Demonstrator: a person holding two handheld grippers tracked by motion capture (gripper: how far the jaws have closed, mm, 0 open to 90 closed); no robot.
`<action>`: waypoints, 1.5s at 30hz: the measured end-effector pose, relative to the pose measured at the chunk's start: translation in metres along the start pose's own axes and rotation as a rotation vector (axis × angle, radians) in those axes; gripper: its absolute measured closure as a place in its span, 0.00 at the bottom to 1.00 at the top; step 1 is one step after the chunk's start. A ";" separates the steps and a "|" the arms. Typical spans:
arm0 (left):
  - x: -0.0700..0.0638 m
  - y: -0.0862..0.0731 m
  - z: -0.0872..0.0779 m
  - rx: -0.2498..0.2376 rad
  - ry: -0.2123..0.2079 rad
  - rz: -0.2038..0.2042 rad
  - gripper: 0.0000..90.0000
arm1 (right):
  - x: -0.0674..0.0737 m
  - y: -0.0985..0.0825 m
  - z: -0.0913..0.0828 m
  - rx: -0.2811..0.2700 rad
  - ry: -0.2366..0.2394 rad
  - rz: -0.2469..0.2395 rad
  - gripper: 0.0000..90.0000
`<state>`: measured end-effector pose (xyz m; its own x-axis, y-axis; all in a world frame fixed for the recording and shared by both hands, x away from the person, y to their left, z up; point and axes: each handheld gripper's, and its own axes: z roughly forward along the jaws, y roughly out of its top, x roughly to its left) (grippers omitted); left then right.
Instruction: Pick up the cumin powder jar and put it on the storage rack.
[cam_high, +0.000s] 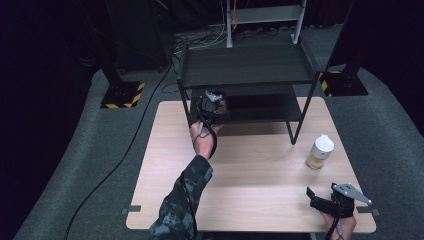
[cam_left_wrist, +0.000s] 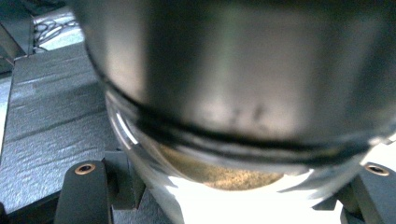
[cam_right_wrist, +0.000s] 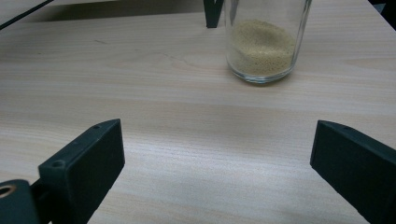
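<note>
Setting: dark studio, grey carpet, pale wooden table (cam_high: 250, 195) bearing black two-tier metal shelf rack (cam_high: 247, 65) at its far edge.

Item 1: clear glass jar with dark lid and tan grainy contents (cam_left_wrist: 224, 140), pinched between jaws of left gripper (cam_high: 212, 105); jaws closed on jar's sides, jar close up against that gripper's camera, lid uppermost in that view. Position: at left front opening of rack's lower tier (cam_high: 260, 107), level with it; whether base already rests on tier, cannot tell.

Item 2: second clear glass jar with white lid and same tan grains (cam_high: 320, 151), standing upright on table right of rack's front leg, apart from both grippers.

Item 3: right gripper (cam_high: 320, 202), near table's right front corner, jaws spread wide with nothing between, pointed toward second jar.

Step in hand, judged: placing held jar on lower tier. Handling notes: keep jar upright; clear upper tier's front rail with lid; slide well inward from edge; lower until base sits flat on tier before easing grip; withdraw straight back to avoid tipping.
</note>
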<state>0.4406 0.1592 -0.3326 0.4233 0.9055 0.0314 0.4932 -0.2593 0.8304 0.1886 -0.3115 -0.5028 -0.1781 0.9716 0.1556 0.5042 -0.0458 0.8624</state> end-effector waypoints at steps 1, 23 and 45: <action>0.000 -0.001 0.001 -0.004 0.000 -0.003 0.34 | 0.000 0.000 0.000 0.000 0.000 0.000 0.02; 0.002 -0.005 0.008 -0.036 -0.001 -0.004 0.33 | 0.000 0.001 0.000 0.003 0.001 -0.001 0.02; 0.005 -0.030 -0.012 -0.049 -0.046 0.027 0.00 | 0.000 0.000 0.000 0.001 -0.001 0.000 0.01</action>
<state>0.4191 0.1757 -0.3502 0.4712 0.8815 0.0296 0.4435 -0.2658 0.8560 0.1888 -0.3113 -0.5027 -0.1770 0.9719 0.1551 0.5047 -0.0456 0.8621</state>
